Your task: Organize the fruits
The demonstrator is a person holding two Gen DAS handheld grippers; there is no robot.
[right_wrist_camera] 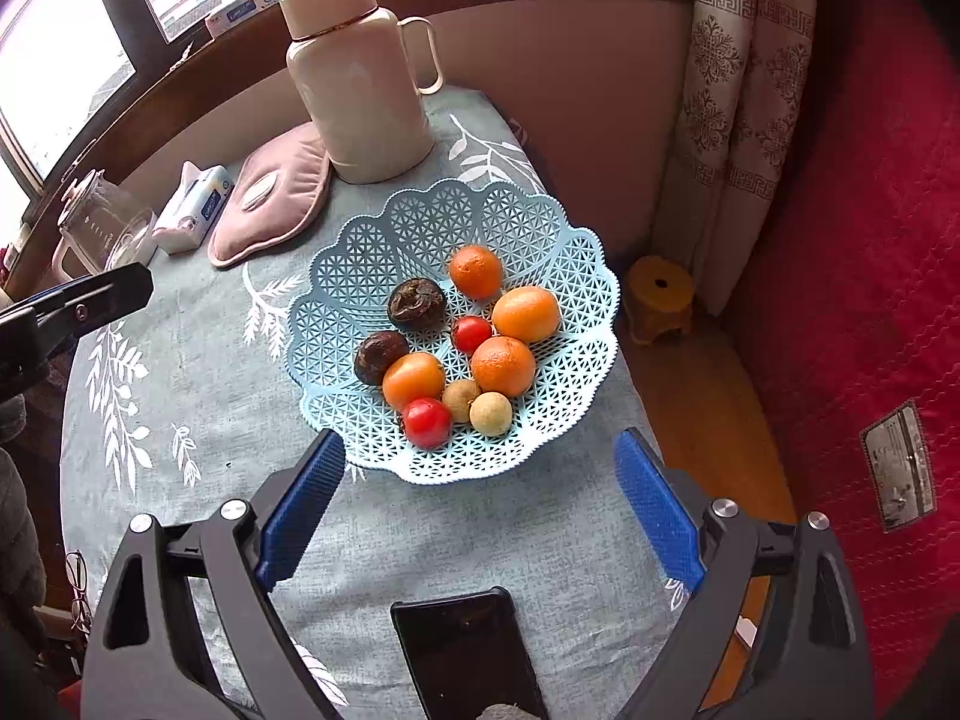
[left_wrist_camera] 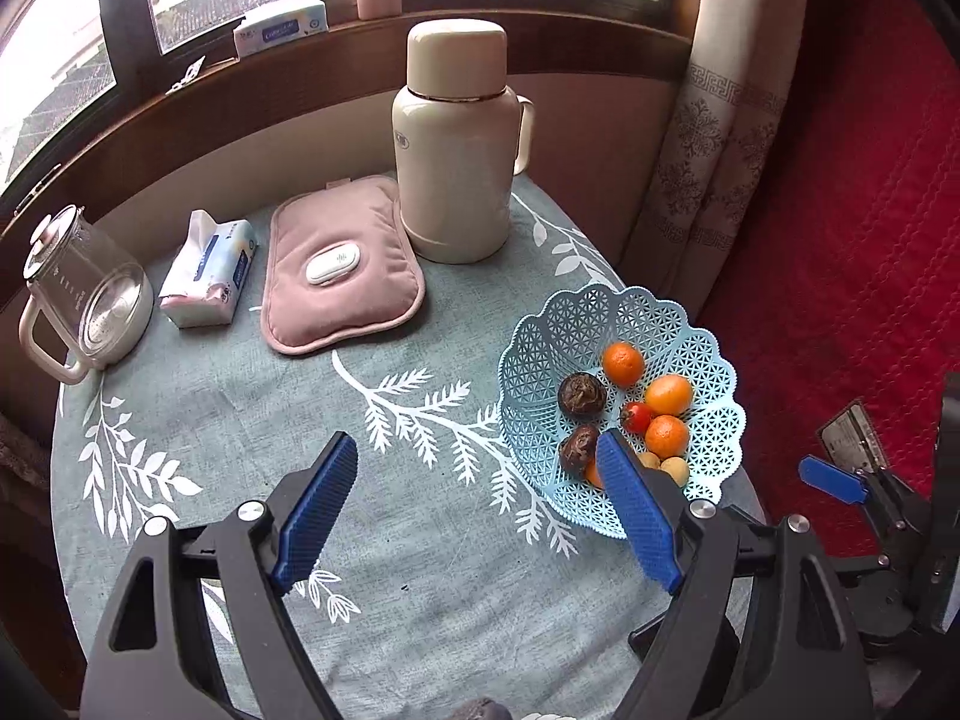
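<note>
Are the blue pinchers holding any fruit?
No. The left gripper and right gripper are both open with nothing between them. All the fruit lies in the basket.

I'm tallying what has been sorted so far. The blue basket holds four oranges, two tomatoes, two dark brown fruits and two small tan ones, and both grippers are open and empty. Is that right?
Yes, nothing there is wrong. The right wrist view shows the basket with four oranges, two tomatoes, two dark fruits and two tan ones. The right gripper and left gripper are open, holding nothing.
</note>
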